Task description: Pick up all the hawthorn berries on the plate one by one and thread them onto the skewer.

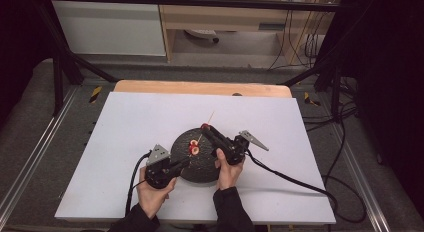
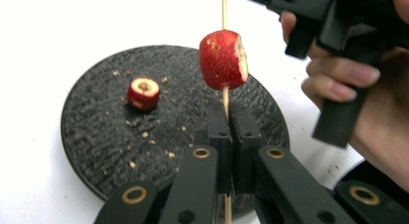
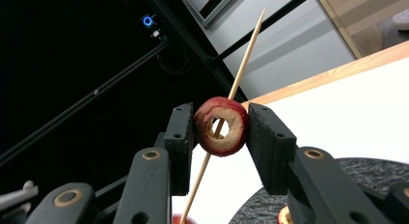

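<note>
A thin wooden skewer [image 2: 224, 96] stands between the jaws of my left gripper [image 2: 225, 117], which is shut on its lower part. A red cored fruit [image 2: 223, 60] is threaded on the skewer just above those jaws. Higher up the skewer [image 3: 246, 50], my right gripper [image 3: 222, 127] is shut on a second cored red fruit [image 3: 222, 126], and the stick passes through its hole. A smaller red fruit piece [image 2: 143, 92] lies on the round black plate [image 2: 101, 132]. In the high view, the left gripper [image 1: 187, 162] and right gripper [image 1: 205, 128] meet over the plate [image 1: 200, 169].
The plate sits mid-table on a white board [image 1: 125, 132], with crumbs scattered on it. Cables trail from both grippers across the board to its front and right. A wooden table edge [image 1: 200, 87] shows behind the board, and black frame bars stand around it.
</note>
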`<state>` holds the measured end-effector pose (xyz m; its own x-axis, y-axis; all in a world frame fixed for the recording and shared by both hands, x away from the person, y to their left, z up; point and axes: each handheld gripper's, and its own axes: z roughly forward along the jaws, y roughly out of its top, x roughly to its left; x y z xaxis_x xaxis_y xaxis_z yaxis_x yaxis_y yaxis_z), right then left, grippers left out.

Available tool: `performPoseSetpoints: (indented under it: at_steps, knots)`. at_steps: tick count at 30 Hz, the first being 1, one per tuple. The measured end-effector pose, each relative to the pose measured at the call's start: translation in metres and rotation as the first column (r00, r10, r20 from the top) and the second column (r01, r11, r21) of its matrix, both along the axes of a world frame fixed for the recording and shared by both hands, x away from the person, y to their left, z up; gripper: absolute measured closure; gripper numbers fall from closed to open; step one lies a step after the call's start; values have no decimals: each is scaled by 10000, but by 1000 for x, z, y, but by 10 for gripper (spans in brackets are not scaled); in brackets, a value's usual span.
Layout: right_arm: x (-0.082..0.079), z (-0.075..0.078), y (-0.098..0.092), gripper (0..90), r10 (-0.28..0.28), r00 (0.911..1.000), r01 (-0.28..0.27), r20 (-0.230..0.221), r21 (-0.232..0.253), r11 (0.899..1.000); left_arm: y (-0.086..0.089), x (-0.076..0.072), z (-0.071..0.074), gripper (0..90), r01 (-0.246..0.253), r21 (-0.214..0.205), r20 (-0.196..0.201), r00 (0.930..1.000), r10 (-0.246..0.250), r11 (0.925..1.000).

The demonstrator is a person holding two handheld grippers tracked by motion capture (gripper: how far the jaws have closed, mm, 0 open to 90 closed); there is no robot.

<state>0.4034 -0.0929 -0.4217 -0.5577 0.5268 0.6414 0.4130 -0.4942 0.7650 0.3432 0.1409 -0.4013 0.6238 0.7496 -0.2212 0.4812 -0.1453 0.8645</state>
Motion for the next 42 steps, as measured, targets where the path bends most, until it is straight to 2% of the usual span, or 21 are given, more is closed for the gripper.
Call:
performPoseSetpoints:
  at_steps: [10, 20, 23, 27, 29, 32, 36, 39, 42]
  knots:
    - [-6, -3, 2, 635, 238, 9997, -239, -59, -184, 9995, -6, 13, 5, 879, 106, 122, 218, 9997, -109, 9999]
    - [-8, -2, 2, 629, 306, 9995, -311, -126, -389, 9988, -6, 15, 3, 879, 300, 62, 243, 9992, -302, 9995]
    - [-8, 0, 0, 576, 281, 9996, -282, -16, -723, 9970, -2, 14, 2, 879, 364, 154, 298, 9989, -369, 9992]
    - [-8, 8, -6, 493, 624, 9981, -616, 14, -1342, 9890, 10, 11, -1, 879, 400, 286, 350, 9985, -410, 9988]
    - [-7, 11, -9, 437, 809, 9967, -790, 32, -1815, 9802, 17, 10, -2, 879, 429, 369, 393, 9982, -443, 9984]
    - [-6, 15, -14, 366, 1110, 9938, -1097, -98, -2606, 9592, 29, 7, -4, 879, 456, 481, 398, 9981, -475, 9978]
    - [-5, 16, -19, 265, 1445, 9888, -1484, -376, -3570, 9222, 46, 2, -6, 879, 472, 597, 433, 9978, -498, 9971]
    - [-3, 15, -21, 186, 1686, 9826, -1858, -779, -4137, 8913, 59, -3, -8, 879, 542, 709, 353, 9978, -568, 9960]
    - [-3, 14, -22, 142, 1835, 9769, -2135, -1093, -4723, 8552, 72, -8, -12, 879, 564, 993, 327, 9977, -599, 9935]
